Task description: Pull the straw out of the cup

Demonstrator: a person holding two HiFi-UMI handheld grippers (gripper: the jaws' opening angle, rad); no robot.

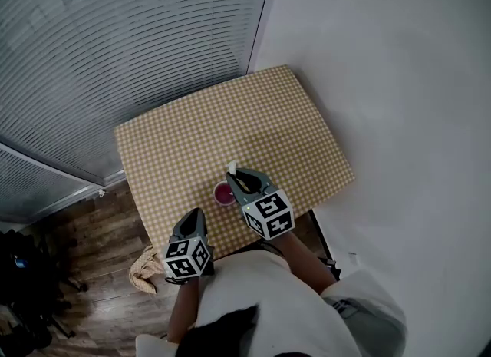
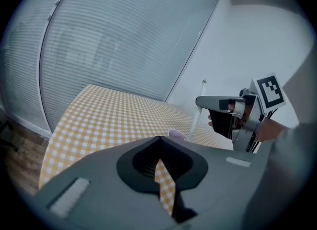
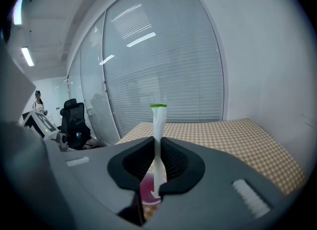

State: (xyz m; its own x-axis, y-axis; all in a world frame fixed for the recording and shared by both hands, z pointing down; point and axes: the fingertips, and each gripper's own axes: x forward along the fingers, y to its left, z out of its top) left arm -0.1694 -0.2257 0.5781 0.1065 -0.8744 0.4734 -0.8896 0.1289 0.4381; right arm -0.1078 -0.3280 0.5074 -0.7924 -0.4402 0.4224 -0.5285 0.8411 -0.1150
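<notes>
Your right tool (image 3: 157, 142) clenches the straw (image 3: 158, 125), which stands upright, green tip up, lower end over the pink cup (image 3: 147, 192) on the checked surface (image 1: 268, 117). Your left tool (image 2: 159, 142) is closed, empty.

White straw (image 3: 158, 130) upright, over pink cup (image 3: 147, 193)

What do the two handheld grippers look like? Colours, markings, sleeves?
Both the left gripper and right gripper have grey bodies and fingers with dark ribbed inner faces, and each carries a white cube of black square markers. The person wears a white top.
</notes>
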